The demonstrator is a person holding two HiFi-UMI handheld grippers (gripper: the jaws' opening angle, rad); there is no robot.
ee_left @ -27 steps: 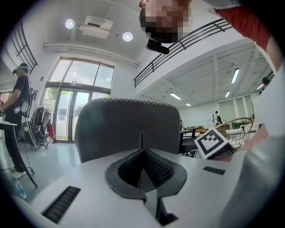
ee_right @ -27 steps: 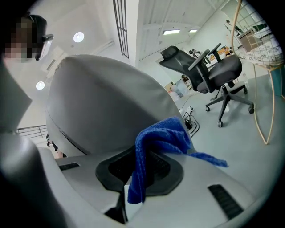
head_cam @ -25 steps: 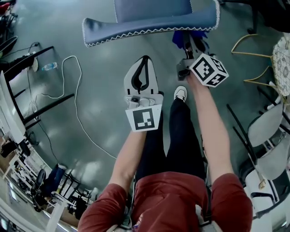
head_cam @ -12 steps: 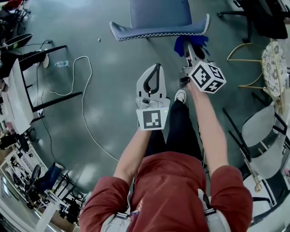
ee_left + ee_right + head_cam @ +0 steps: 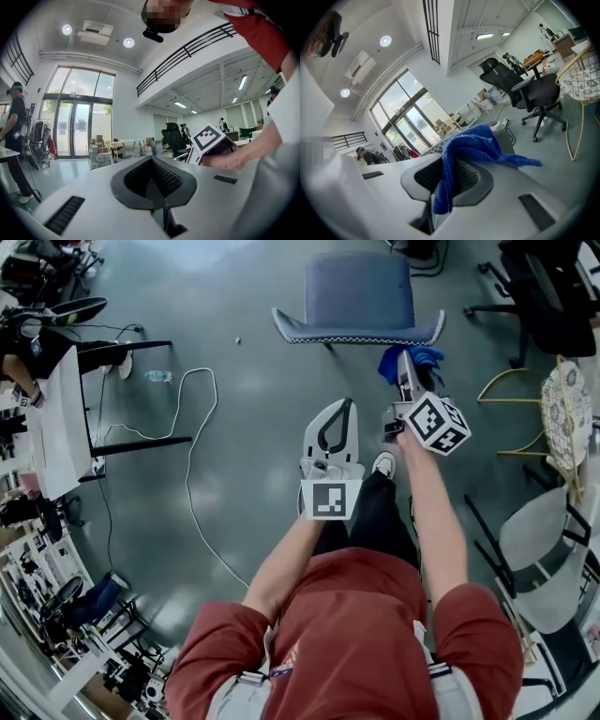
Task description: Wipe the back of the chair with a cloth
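The blue chair (image 5: 361, 292) stood in the upper middle of the head view, seen from above, with the white-stitched top edge of its back (image 5: 356, 337) running across the frame just below the seat. The right gripper (image 5: 406, 367) reached up toward the right end of that edge, its 2 jaws closed on a blue cloth (image 5: 413, 359) that bunched out around their tips. The cloth lay just beside the back, and whether it touched could not be told. In the right gripper view the cloth (image 5: 472, 144) was pinched between the jaws of the right gripper (image 5: 449, 164), 1 end hanging down through the gap and the other trailing off to the right. Behind it a black office chair (image 5: 534, 91) stood on the grey floor. The left gripper (image 5: 347, 407) was in the centre of the head view, to the left of the right one and lower in the frame, apart from the chair. The left gripper view showed the left gripper (image 5: 152, 161) with its jaws brought together at the tips and nothing between them. A white cable (image 5: 192, 456) looped over the floor in the left half of the head view.
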